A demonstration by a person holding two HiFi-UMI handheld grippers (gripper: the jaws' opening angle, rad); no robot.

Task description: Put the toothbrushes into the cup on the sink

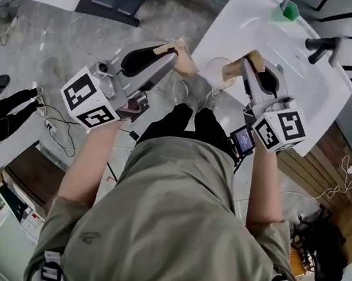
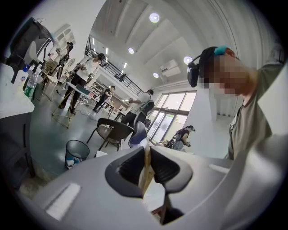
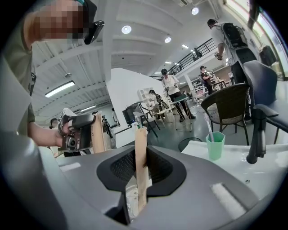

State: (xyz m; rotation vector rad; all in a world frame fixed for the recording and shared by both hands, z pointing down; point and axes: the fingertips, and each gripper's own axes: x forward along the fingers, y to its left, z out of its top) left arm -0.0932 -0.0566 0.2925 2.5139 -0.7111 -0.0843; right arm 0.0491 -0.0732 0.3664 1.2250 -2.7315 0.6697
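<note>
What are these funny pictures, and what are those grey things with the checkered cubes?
A person holds a pinching tool in each hand: the left gripper and the right gripper. The cubes are part of them. One picture comes from a camera on the person's head, looking down. The other two come from cameras riding on the grippers. Each gripper pinches a flat tan strip, probably a wrapped toothbrush: the left strip and the right strip. On the white sink stands a green cup with one toothbrush inside, near a black tap.
</note>
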